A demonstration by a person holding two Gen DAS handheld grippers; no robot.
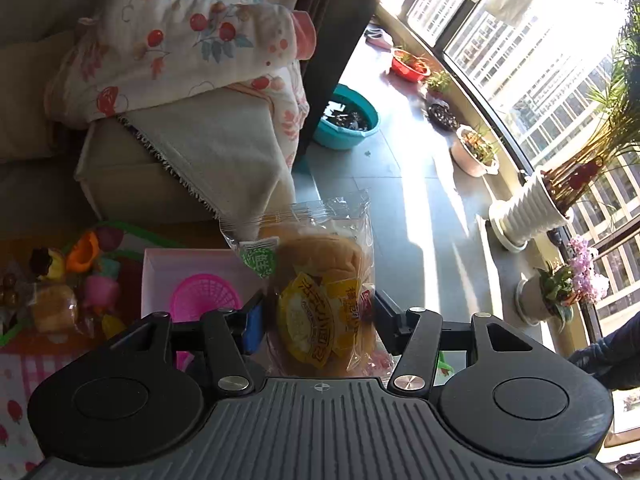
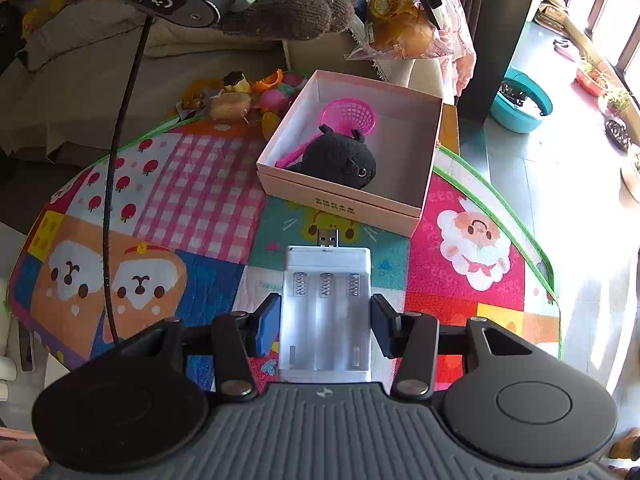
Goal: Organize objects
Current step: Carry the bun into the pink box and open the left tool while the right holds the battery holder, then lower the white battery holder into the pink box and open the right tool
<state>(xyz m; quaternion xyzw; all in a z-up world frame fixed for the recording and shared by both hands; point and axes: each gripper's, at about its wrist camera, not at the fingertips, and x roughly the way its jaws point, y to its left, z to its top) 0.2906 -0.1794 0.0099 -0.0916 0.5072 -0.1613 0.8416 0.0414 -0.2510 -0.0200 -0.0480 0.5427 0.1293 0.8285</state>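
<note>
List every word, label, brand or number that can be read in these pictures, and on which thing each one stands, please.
"G" logo: on the dark oval end of the left gripper's handle.
Chinese print on the bread packet held by the left gripper: too warped to read.
Small print on the pink box: too small.
White battery holder in the right gripper: no text.

Patchwork cartoon mat (image 2: 192,184); pink box (image 2: 344,208), toy heap (image 2: 240,96) atop

Pink basket (image 2: 349,115) handle partly behind black plush (image 2: 338,160); wrapped bun (image 1: 320,300) label print unreadable.
</note>
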